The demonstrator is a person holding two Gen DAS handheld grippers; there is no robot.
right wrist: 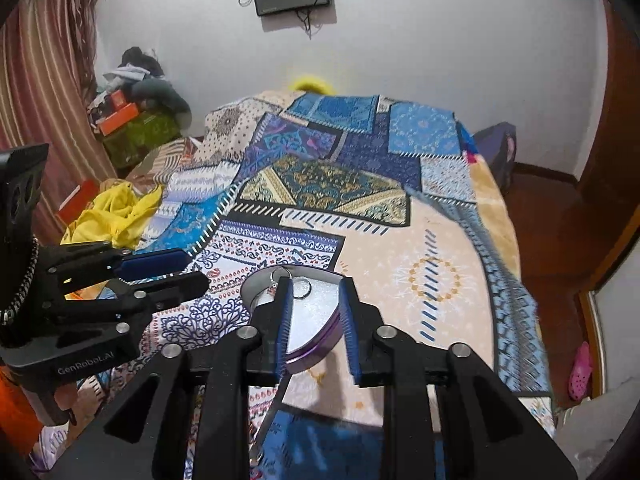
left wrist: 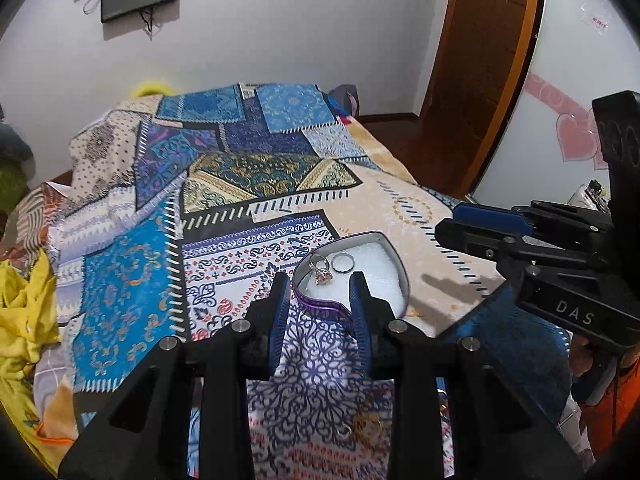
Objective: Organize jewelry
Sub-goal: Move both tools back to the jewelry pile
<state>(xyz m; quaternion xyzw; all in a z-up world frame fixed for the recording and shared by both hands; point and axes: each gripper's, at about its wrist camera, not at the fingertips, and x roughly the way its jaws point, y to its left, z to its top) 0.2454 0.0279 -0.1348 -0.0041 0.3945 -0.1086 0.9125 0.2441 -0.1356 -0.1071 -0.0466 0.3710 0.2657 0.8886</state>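
While you hold both grippers over the bed, the big patchwork blanket (left wrist: 248, 184) covers it all. The yellow cloth (left wrist: 24, 312) lies far left of the heart box. Your left gripper (left wrist: 320, 292) is open, its two blue fingers apart, right in front of the heart box, holding nothing. Your right gripper (right wrist: 314, 300) is open too, empty, its fingers on each side of the heart box. The heart box (left wrist: 396, 264) is purple with white foam inside. In it, near the back left, lie the stone ring (left wrist: 322, 270) and, just beside it, the plain ring (left wrist: 343, 262)
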